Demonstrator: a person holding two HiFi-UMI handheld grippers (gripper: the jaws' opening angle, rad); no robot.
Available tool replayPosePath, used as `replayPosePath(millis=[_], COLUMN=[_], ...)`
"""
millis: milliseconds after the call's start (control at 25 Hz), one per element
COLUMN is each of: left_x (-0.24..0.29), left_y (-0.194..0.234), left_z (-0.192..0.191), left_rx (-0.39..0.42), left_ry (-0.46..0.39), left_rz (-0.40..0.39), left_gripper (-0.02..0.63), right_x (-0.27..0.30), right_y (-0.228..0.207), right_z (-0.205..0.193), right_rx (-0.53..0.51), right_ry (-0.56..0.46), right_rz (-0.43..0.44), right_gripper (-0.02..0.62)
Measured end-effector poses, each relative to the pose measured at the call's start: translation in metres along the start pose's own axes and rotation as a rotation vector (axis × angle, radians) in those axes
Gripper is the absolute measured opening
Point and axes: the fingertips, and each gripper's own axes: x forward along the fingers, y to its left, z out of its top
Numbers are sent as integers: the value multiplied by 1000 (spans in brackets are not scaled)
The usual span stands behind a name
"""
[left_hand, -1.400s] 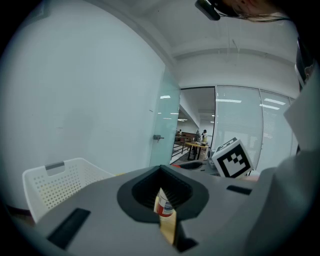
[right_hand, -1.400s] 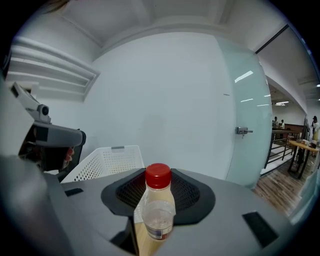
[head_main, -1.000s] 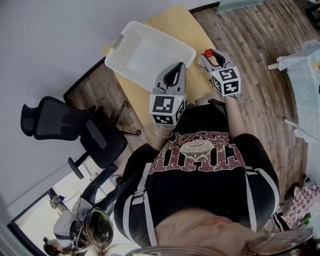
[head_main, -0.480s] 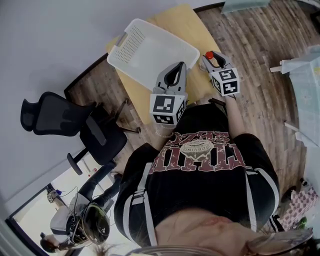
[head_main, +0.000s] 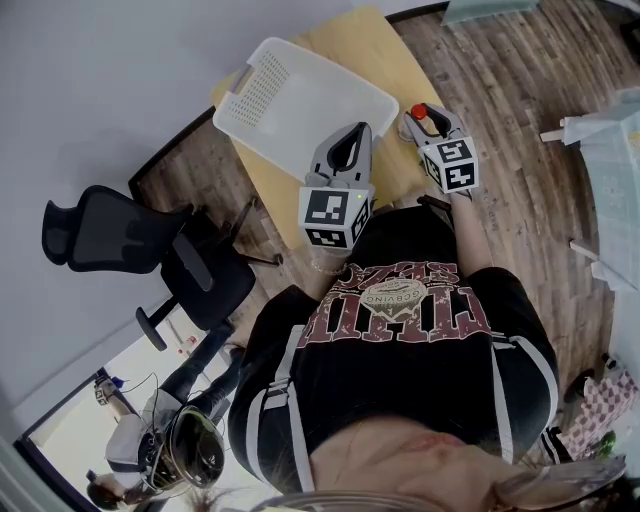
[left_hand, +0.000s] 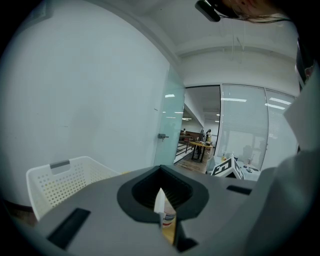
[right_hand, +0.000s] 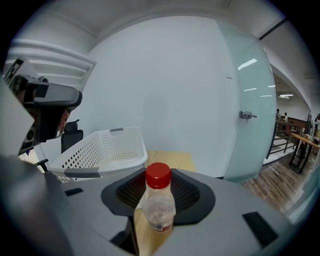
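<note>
Firmly, a small clear plastic bottle (right_hand: 159, 202) is being grasped between the fingers of the right gripper (right_hand: 156, 220), which are being pressed against its rounded sides. The bottle is being held upright, its smooth red screw cap (right_hand: 158, 175) rising in front of the dark, mesh-textured recess of the matte grey gripper body. A printed label is being shown low on the bottle's wall. In the head view the bottle is being held over the right edge of the pale wooden surface (head_main: 372, 48), near a corner of the basket (head_main: 262, 85).

The fingers of the left gripper (left_hand: 165, 222) are being pressed together with nothing grasped, only a thin slit being left between them. Through that slit a strip of wood and part of a labelled bottle are being glimpsed. In the head view the tips of this gripper are being held just beside the basket's near rim.

The basket is made of white plastic, rectangular with rounded corners, and its walls are perforated with rows of small holes. A cube with black-and-white square markers (head_main: 335, 218) is being carried at the back of the left gripper. A black office chair (head_main: 120, 240) is standing on the wood-plank floor (head_main: 500, 80) well apart from the grippers, and a frosted glass door (right_hand: 250, 115) is being shown beyond the surface.
</note>
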Motion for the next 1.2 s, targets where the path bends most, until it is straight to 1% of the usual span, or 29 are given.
replayPosePath(millis=[360,560,800,1000,1200], left_x=[2,1,0,-1,-1], left_y=[-8,-5,-11,-13,-16], left_z=[0,0,-1,-1,-1], left_rx=[3,2,6,6,5], left_ry=[3,0,1,1,-2], left_rz=[-13,-23,-33,-36,-35], left_gripper=[46,46,46,46,46], right_x=[-10,-9,-12,-15,-22], right_y=[0,4,6,6,3], right_z=[-4,-7,-7,-8,1], right_rx=[-8,-3,-19,-35,-34], right_ry=[-2,-1,5,21,-16], right_rz=[-8,-17,-18,-36,-49], right_gripper=[156,156,156,156,156])
